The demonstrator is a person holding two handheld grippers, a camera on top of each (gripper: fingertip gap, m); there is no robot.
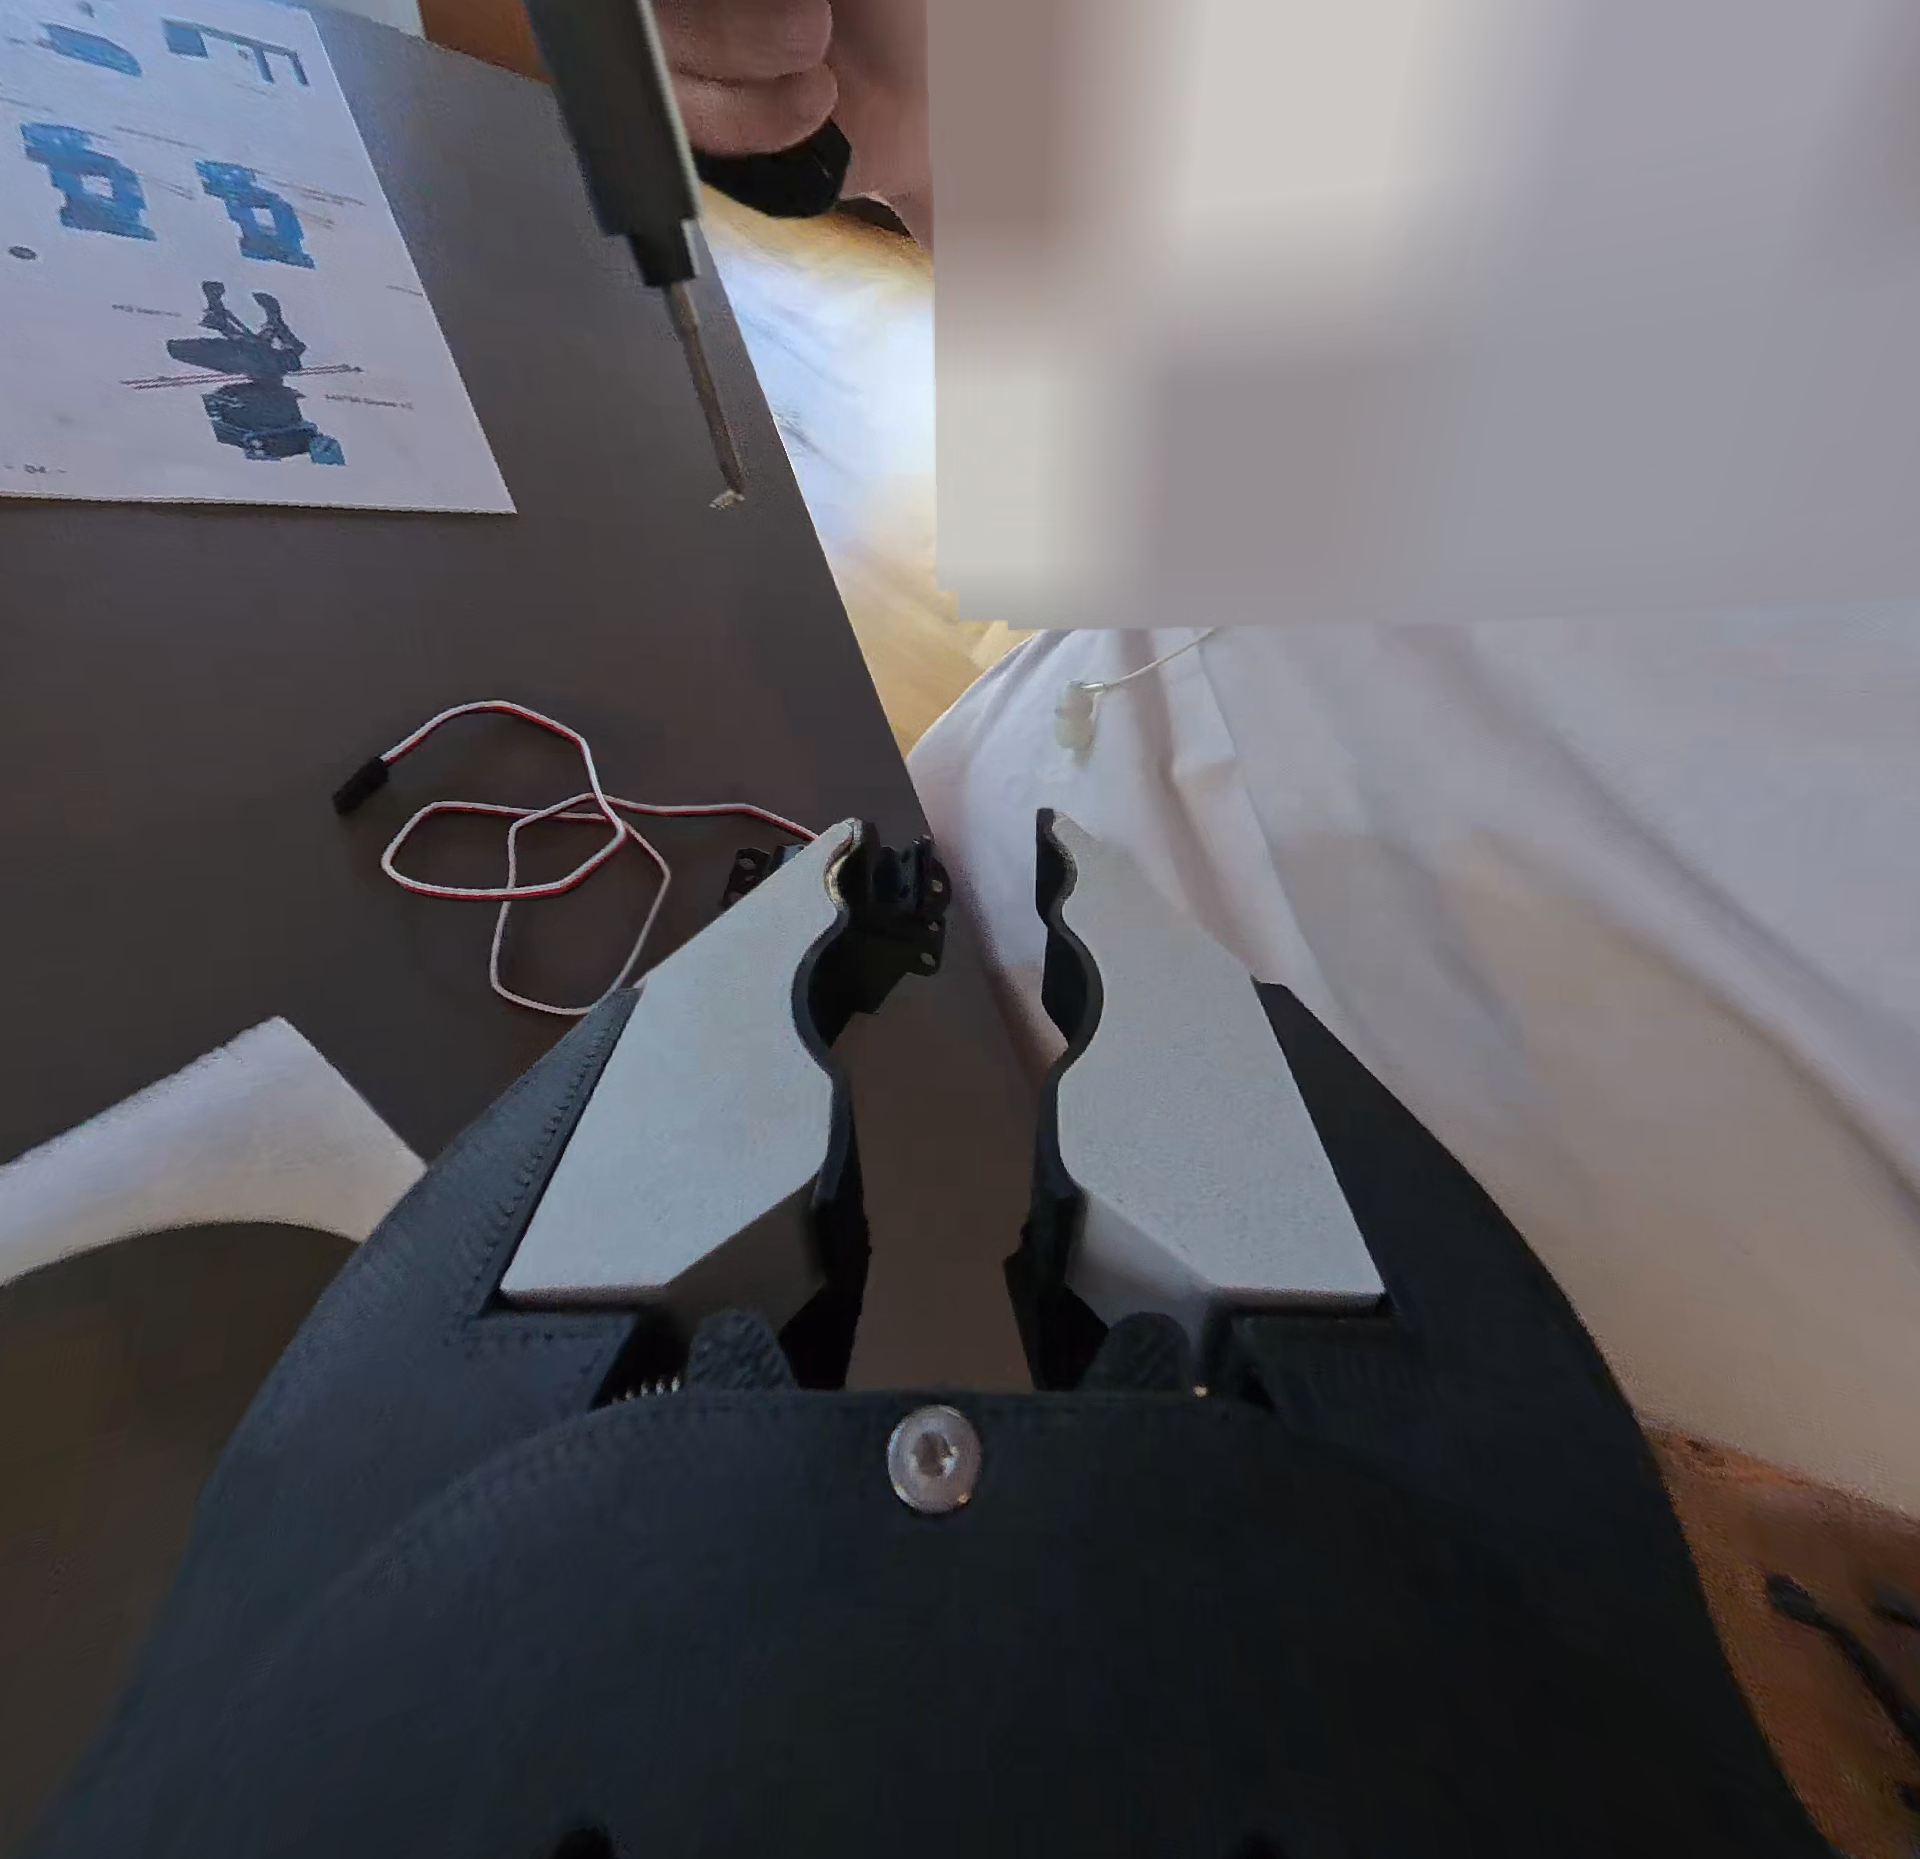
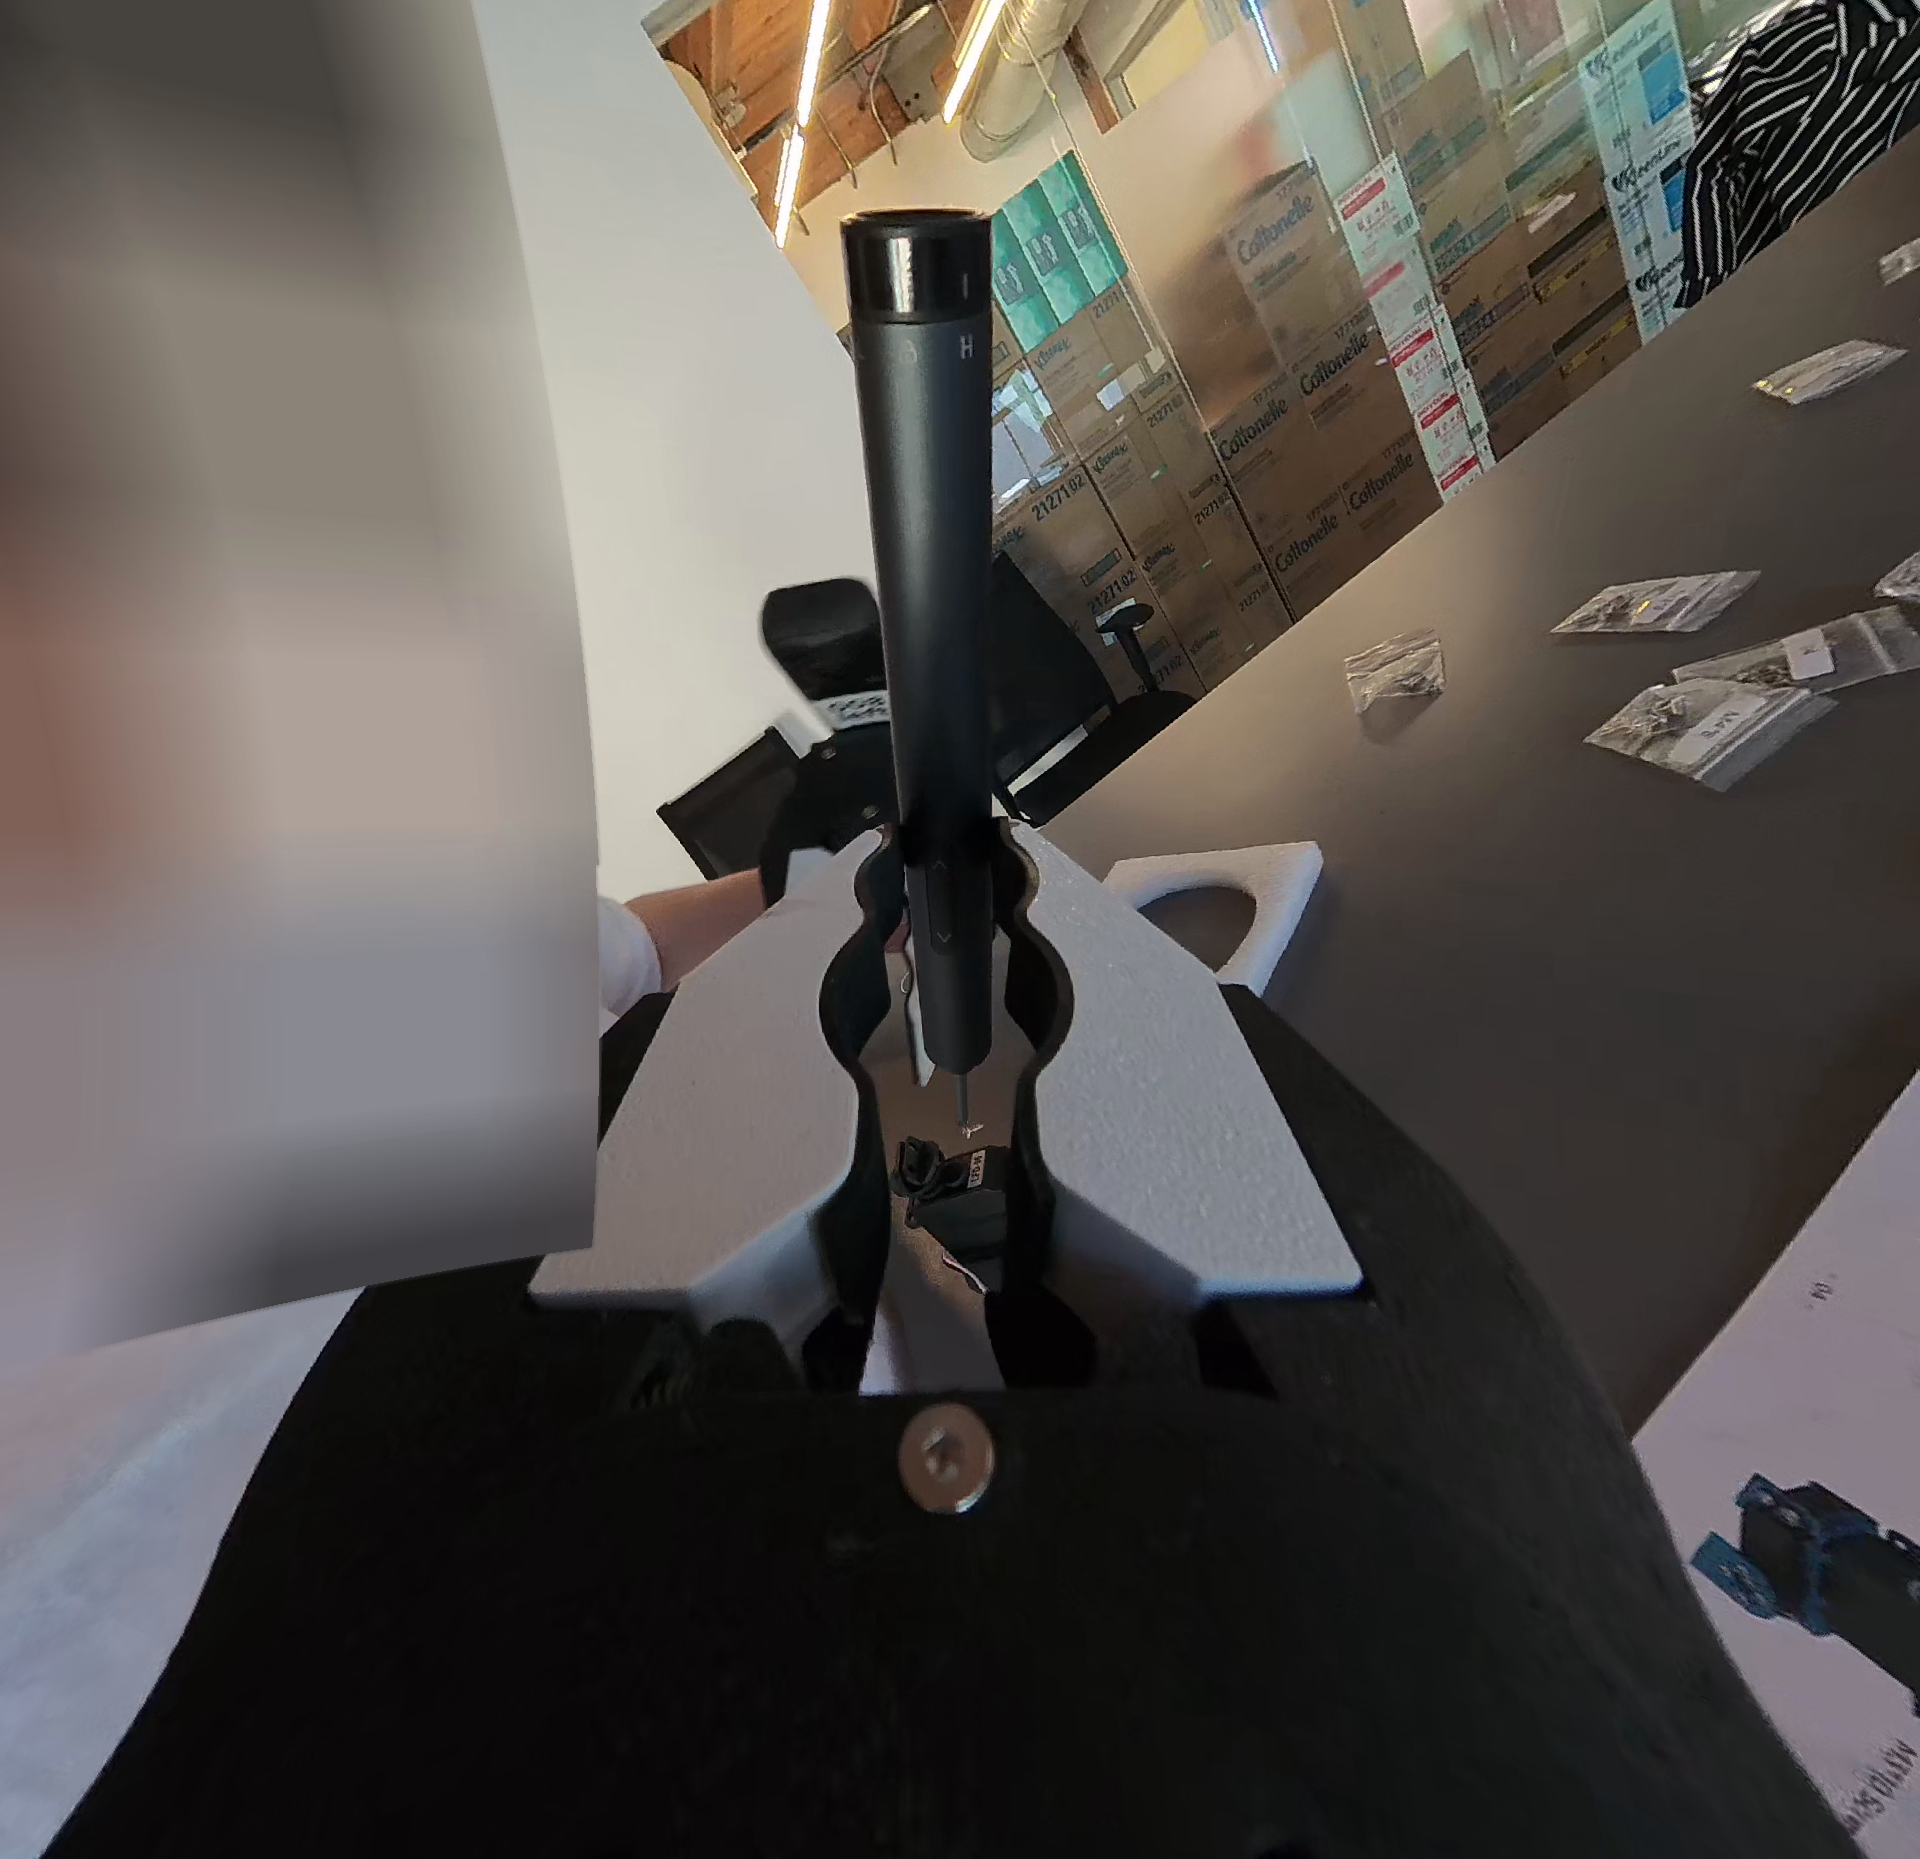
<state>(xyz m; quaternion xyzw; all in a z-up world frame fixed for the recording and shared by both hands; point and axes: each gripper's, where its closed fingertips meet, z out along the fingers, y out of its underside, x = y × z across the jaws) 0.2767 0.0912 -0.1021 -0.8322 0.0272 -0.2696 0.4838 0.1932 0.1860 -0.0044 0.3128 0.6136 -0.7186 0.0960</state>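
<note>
My right gripper [image 2: 945, 853] is shut on a black electric screwdriver [image 2: 920, 562], which stands upright between the fingertips. Its bit [image 2: 968, 1103] points down just above a small black servo [image 2: 951, 1186] on the dark table [image 2: 1455, 978]. In the left wrist view the screwdriver [image 1: 623, 95] comes in from the top, with a small screw [image 1: 727, 500] at the bit's tip. My left gripper [image 1: 948, 838] is open at the table edge. The servo [image 1: 894, 916] lies against its left finger [image 1: 727, 1082]. The servo's red-and-white wire [image 1: 551, 843] loops across the table.
A printed instruction sheet [image 1: 208, 251] lies at the far left. A white foam piece [image 1: 187, 1134] sits near the left gripper. Several small parts bags [image 2: 1683, 708] lie on the table's right. A person in a white shirt [image 1: 1455, 926] sits at the table edge. Stacked boxes [image 2: 1299, 407] stand behind. About 15 centimeters separates my left fingertips from my right.
</note>
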